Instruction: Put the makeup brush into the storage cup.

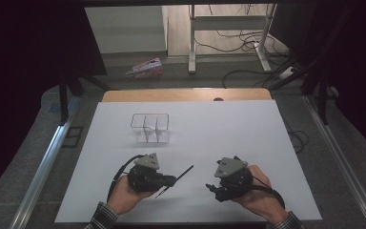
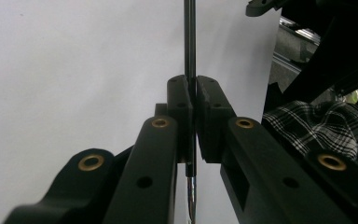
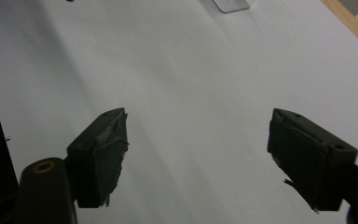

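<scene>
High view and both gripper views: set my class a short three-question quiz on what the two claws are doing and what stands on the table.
1. True or false: the left claw is shut on a thin black pen.
2. The right claw is: A) shut on a cup, B) open above the white table, C) gripping the pen.
3. Fill in: the clear container stands ____ the two claws, farther from the person.

Key
1. True: both jaws press the pen's shaft in the left gripper view.
2. B: its jaws stand wide apart with nothing between them.
3. beyond
</scene>
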A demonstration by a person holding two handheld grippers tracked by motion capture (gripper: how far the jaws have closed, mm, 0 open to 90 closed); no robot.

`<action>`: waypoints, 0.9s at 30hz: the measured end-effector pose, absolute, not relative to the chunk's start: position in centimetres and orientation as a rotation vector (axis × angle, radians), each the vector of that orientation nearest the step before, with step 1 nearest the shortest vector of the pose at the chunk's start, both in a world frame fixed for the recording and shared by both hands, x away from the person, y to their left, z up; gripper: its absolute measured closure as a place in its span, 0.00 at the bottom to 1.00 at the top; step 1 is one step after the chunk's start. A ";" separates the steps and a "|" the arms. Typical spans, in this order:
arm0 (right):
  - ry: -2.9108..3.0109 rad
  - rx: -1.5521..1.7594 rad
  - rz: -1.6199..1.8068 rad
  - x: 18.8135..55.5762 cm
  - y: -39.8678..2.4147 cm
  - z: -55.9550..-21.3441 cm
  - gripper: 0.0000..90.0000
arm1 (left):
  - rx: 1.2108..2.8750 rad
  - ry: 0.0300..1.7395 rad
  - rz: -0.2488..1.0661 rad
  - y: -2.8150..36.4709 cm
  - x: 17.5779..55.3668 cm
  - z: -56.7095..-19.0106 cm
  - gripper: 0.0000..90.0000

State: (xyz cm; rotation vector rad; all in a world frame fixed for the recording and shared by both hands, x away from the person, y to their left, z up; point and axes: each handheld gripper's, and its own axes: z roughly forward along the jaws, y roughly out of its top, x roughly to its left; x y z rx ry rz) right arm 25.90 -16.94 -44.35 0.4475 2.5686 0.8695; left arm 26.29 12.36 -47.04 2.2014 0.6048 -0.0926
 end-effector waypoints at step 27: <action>2.552 0.117 0.760 25.5 -13.0 -44.4 0.48 | 2.263 0.563 -0.161 9.5 26.7 -47.3 0.96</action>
